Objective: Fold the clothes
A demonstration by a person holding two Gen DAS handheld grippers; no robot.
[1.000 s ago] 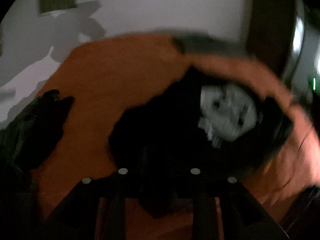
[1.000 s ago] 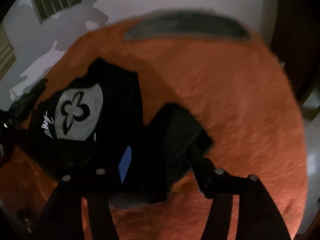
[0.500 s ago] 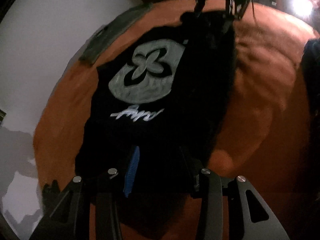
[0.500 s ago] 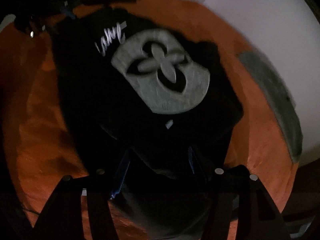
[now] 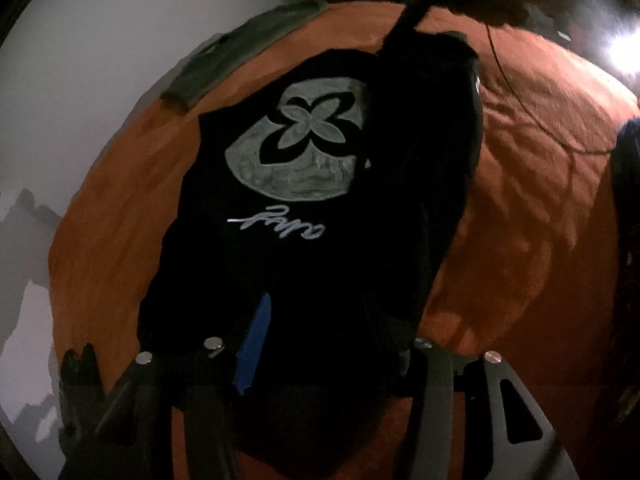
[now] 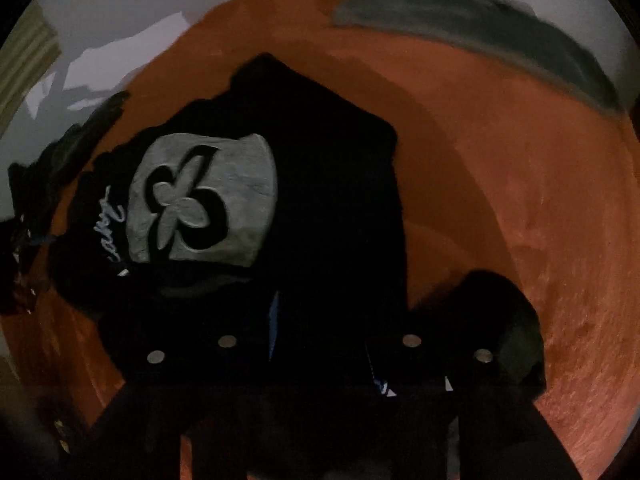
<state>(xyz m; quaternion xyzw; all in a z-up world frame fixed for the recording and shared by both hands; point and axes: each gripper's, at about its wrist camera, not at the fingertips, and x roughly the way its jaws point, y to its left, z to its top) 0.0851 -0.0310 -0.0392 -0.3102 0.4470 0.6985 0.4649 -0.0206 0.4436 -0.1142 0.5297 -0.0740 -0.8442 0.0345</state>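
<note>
- A black T-shirt (image 5: 312, 240) lies spread on an orange bedspread (image 5: 532, 208), print side up, with a grey emblem (image 5: 298, 148) and a line of white script (image 5: 276, 226) across its chest
- Seen from the left wrist camera, the left gripper (image 5: 312, 328) stands at the shirt's near edge; its two fingers are set apart with black cloth lying between them, and one blue finger pad (image 5: 254, 344) shows against the fabric
- Whether those fingers actually pinch the cloth cannot be told in the dim light
- At the shirt's far end in the same view, the right gripper (image 5: 416, 12) comes down from above, and a corner of the shirt rises to it in a dark bunch
- From the right wrist camera, the right gripper (image 6: 320, 332) sits over a fold of the black T-shirt (image 6: 340, 184), cloth filling the space between its fingers; a thin blue pad edge (image 6: 274, 328) shows beside the fabric
- The grip looks clenched on the shirt, with the lifted corner in the left view pointing the same way
- A rounded black flap of the garment (image 6: 504, 320) lies on the orange bedspread (image 6: 540, 200) just right of the right gripper
- A dark grey-green strip of cloth (image 6: 480, 28) lies along the bedspread's far edge, well apart from the shirt, against a pale wall (image 6: 160, 0)
- The scene is dark, and much of the shirt's outline merges with the grippers' black frames
</note>
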